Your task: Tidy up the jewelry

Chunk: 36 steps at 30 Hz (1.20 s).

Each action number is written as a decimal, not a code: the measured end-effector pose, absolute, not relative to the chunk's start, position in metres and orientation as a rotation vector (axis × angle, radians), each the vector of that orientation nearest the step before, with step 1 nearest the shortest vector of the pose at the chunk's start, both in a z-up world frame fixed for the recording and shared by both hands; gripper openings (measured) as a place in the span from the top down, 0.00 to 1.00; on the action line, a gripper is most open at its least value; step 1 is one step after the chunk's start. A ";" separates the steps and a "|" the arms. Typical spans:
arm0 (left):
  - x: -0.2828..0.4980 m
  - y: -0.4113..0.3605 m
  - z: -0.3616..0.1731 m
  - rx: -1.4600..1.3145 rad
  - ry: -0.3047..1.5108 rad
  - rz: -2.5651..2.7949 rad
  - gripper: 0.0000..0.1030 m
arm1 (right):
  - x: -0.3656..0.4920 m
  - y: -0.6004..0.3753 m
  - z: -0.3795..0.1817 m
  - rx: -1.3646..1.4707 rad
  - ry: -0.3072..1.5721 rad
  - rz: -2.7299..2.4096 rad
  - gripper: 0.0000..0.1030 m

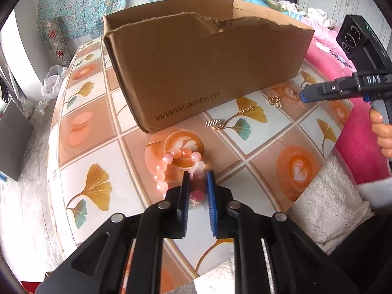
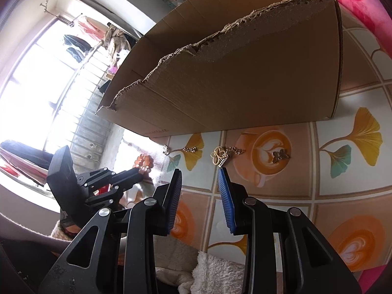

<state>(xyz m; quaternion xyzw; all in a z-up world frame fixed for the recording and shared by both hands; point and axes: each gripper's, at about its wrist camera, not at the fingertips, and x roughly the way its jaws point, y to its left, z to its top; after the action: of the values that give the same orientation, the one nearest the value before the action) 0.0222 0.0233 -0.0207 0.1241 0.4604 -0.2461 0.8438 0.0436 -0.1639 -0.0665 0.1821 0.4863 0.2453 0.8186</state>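
Left claw (image 1: 198, 175) sits nearest the lens, jaws narrow, straddling the near side of a pink bead bracelet (image 1: 180, 169) lying on the counter (image 1: 257, 152); beads sit between the pads, but can't tell if the pads actually press on them, and the bracelet is not lifted. Rest of the bracelet loop curves away to the left over a latte-art print on the patterned cover. Right claw (image 2: 199, 170) hovers over the counter, jaws partly apart, nothing between them. Just beyond its tips: a gold heart-shaped pendant on a chain (image 2: 219, 156), and to its right, apart from it, a bronze butterfly charm (image 2: 281, 156). Left of the pendant, near the box wall, a short gold chain piece (image 2: 189, 149) and a small silver clasp-like item (image 2: 166, 150); too small to identify. Behind all the jewelry stands an open cardboard box (image 1: 196, 68) with a torn top edge and printed web address on the near wall; inside not visible. Person's hand (image 1: 383, 132) grips the right claw's handle at the right edge of the left wrist view. Fleece blanket (image 1: 325, 210) lies at the counter's near right edge.
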 end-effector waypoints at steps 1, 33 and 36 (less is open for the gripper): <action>0.022 0.024 -0.018 0.244 0.962 -0.521 0.77 | 0.042 -0.163 -0.066 0.375 1.030 0.521 0.69; 0.029 -0.044 -0.027 0.207 0.862 -0.647 0.71 | 0.051 -0.106 -0.073 -0.137 0.931 0.345 0.94; 0.030 -0.038 -0.027 0.205 0.863 -0.634 0.71 | 0.047 -0.111 -0.074 -0.165 0.955 0.329 0.94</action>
<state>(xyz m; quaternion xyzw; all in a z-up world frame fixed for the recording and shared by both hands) 0.0301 -0.0378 -0.0265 0.0973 0.4106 -0.3015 0.8550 0.0468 -0.1112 -0.0741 -0.0791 0.4569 0.1575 0.8719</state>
